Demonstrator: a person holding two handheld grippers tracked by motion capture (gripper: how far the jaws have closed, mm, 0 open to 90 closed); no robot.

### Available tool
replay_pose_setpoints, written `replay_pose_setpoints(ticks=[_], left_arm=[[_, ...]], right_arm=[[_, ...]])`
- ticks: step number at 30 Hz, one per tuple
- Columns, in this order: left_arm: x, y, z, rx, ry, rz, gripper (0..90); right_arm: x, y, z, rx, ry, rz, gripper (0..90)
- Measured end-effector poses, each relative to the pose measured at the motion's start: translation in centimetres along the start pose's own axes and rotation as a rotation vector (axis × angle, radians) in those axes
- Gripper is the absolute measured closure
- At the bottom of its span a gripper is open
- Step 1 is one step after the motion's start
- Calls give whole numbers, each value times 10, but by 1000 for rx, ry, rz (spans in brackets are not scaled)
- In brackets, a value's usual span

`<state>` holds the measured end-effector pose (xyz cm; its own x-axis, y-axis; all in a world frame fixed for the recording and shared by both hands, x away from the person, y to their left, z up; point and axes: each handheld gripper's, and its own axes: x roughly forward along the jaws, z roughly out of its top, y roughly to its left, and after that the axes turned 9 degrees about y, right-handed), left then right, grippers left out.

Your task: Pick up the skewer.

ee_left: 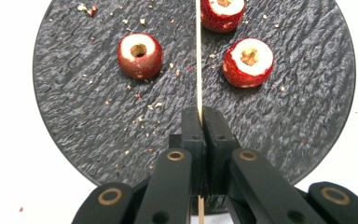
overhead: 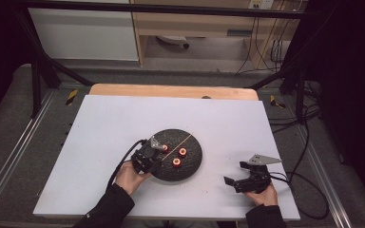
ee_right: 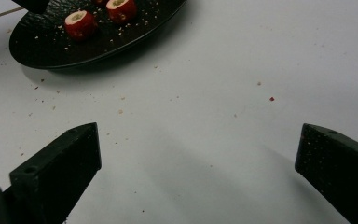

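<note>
right now the left gripper (ee_left: 199, 119) is clamping a thin wooden skewer (ee_left: 198, 60) between its closed jaws, holding it low over the dark round plate (ee_left: 74, 116). the stick is running straight ahead, passing between two of the three cored red fruits: one (ee_left: 140, 55) is sitting to its left, another (ee_left: 248, 62) just to its right, and the third (ee_left: 222, 13) is lying near its far end, close against it. in the high view the plate (overhead: 195, 164) is resting near the middle of the white table (overhead: 123, 123), with the left gripper (overhead: 158, 145) over its near-left part.

the right gripper (ee_right: 198, 149) is hovering with its jaws spread wide and holding nothing, well apart from the plate, over bare table near the front right corner (overhead: 253, 179).

the likely trouble is the skewer itself: being so thin, it could be pivoting or sliding in the pinch once its tip is pressing into a fruit, and an unsteadied fruit could be rolling away across the textured plate or over its low rim. pushing at a slant might also be bending or snapping the stick.

room is plentiful: the table is lying open behind and to both sides of the plate, though the right hand is working close to the front edge.
</note>
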<state>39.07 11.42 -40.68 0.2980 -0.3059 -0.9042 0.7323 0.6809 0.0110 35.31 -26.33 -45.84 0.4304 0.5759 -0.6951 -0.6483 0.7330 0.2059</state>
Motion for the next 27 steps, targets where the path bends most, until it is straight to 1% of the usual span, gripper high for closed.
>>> replay_pose_setpoints(ticks=[4,6,8,10,12,15,16,17,21,22,23,25,26,27], left_arm=[[-7,4,-8,5,-40,-2,875],[-11,7,-13,0,-64,-8,875],[-15,10,-18,4,-85,-13,875],[-18,13,-24,0,-107,-17,875],[-21,16,-30,-7,-130,-34,875],[-25,19,-41,-13,-158,-39,875],[-28,22,-48,-19,-185,-53,875],[-28,22,-48,-19,-185,-53,875],[-32,26,-60,-36,-222,-65,875],[-33,28,-63,-38,-229,-69,875],[-34,29,-66,-39,-237,-70,875],[-36,30,-71,-35,-254,-71,875],[-38,31,-76,-34,-269,-70,875],[-38,31,-76,-34,-269,-70,875]], right_arm=[[0,0,0,9,2,-8,10],[0,0,0,10,3,-9,9],[0,0,1,3,7,-12,9],[1,0,1,12,12,-13,9],[1,0,1,10,15,-19,9],[1,1,2,11,20,-23,9],[2,2,2,10,20,-24,9],[2,2,2,10,20,-24,9],[3,5,6,-2,25,-19,9],[3,6,7,4,26,-19,9],[4,6,7,-7,28,-24,9],[4,8,9,-2,34,-23,10],[5,9,10,-2,29,-23,12],[5,10,11,2,27,-20,13]])
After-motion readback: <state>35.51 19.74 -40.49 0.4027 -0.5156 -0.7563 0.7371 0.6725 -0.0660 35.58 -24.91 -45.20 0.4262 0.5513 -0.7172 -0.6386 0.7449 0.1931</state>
